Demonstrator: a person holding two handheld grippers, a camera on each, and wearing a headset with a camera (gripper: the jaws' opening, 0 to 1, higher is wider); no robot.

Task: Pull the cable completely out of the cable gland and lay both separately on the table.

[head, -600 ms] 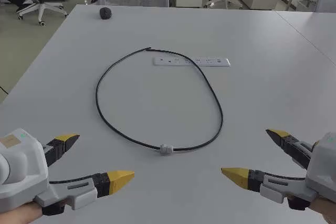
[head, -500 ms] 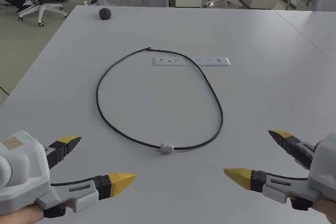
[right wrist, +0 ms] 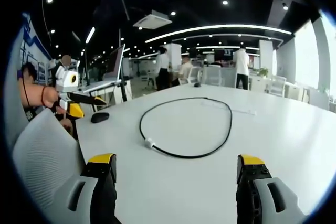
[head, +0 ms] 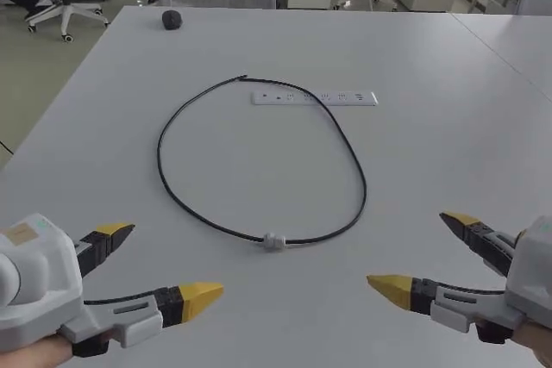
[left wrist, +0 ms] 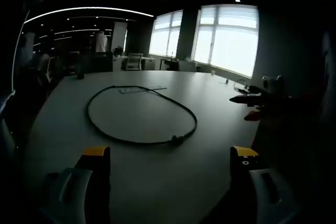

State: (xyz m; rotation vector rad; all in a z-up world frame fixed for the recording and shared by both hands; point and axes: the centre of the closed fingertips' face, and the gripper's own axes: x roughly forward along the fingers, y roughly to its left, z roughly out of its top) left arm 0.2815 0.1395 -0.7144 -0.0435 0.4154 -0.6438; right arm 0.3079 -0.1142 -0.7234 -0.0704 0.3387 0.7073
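From the head view, we see the thin black cable (head: 159,154) lying in a wide loop on the white table (head: 448,127), its far side crossing the white power strip (head: 315,98). The small white cable gland (head: 274,241) sits threaded on the loop's opposite side, well apart from the strip. Our left claw (head: 162,260) and right claw (head: 416,250) hover released, beyond the gland from the strip, grasping nothing. In the left gripper view, the jaws stand wide apart, pointing toward the gland and strip. The right gripper view shows the same. We judge nothing is done yet: grasping, pulling and laying down are all left.
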